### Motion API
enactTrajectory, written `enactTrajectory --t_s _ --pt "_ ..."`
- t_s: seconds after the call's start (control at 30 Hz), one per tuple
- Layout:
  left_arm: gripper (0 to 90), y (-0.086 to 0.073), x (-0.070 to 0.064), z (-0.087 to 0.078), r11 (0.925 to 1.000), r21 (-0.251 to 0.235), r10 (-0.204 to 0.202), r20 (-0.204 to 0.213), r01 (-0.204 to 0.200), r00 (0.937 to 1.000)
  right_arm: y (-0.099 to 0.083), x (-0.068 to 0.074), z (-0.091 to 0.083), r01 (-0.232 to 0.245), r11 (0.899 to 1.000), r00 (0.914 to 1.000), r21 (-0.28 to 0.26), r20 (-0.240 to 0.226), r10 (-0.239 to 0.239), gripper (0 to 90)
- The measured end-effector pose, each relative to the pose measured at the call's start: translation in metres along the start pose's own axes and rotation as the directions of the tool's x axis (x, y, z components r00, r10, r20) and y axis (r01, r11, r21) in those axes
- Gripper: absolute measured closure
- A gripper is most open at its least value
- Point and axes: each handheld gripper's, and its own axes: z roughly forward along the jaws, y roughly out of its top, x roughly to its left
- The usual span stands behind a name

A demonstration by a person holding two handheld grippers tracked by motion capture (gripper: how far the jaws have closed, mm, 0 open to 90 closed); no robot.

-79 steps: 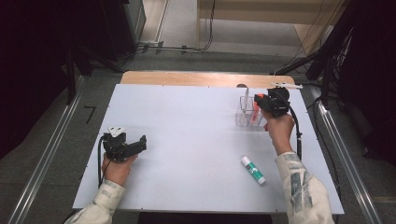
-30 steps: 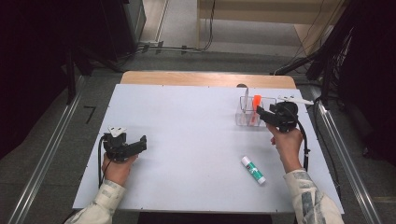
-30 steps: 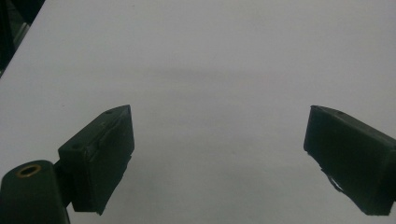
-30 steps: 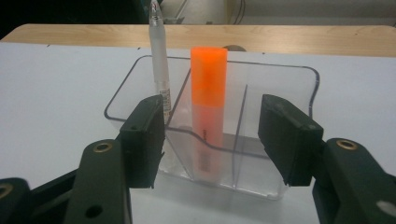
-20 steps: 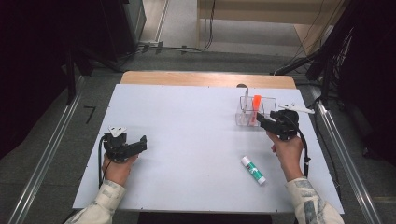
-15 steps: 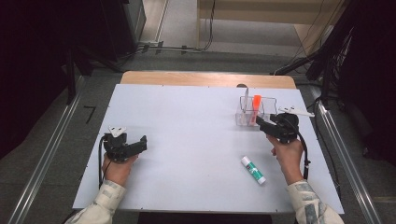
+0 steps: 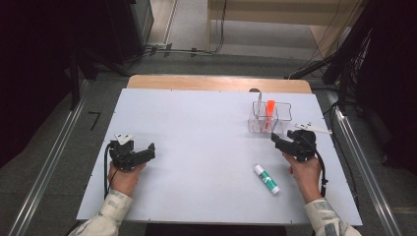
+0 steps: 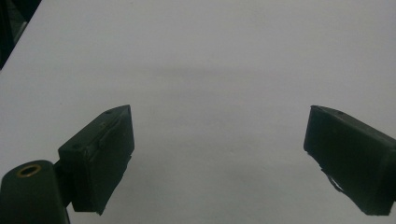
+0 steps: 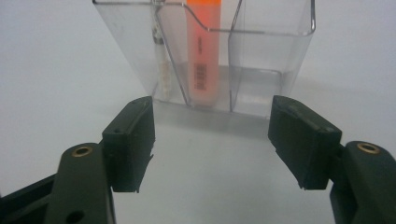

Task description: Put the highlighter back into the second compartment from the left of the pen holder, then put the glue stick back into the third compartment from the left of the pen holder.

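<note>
A clear plastic organizer point(image 7: 283, 114) stands at the far right of the white table point(image 7: 196, 132). An orange marker point(image 7: 269, 112) stands upright in its middle compartment, and a thin white pen point(image 7: 258, 104) stands in the left one. My right gripper point(image 7: 276, 141) is open and empty, just in front of the organizer. In the right gripper view the organizer point(image 9: 271, 60), marker point(image 9: 203, 56) and pen point(image 9: 161, 70) lie beyond the open gripper point(image 9: 212, 140). A white and green glue stick point(image 7: 266, 178) lies on the table beside my right hand. My left gripper point(image 7: 147, 151) is open and empty at the near left, and the left gripper view has it point(image 8: 217, 158) over bare table.
A wooden strip point(image 7: 216, 82) runs along the table's far edge. Metal rails point(image 7: 44, 172) flank the table on both sides. Black cables and stands point(image 7: 344, 59) crowd the floor at the far right.
My right gripper left the orange marker standing in the organizer and drew back toward the person. The left gripper has not moved.
</note>
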Motion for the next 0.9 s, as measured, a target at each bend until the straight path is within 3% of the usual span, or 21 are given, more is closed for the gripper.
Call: enactTrajectory --t_s 0.3,0.9 --pt "8.9 0.0 0.001 -0.001 1.0 -0.007 -0.006 -0.002 0.006 1.0 -0.012 -0.002 -0.006 0.006 1.0 1.0 0.027 -0.005 -0.006 24.2" --pt "8.9 0.0 0.0 -0.001 1.0 -0.008 -0.003 -0.002 0.003 1.0 -0.029 -0.007 -0.023 0.003 0.999 0.9998 0.049 -0.018 -0.002 23.6"
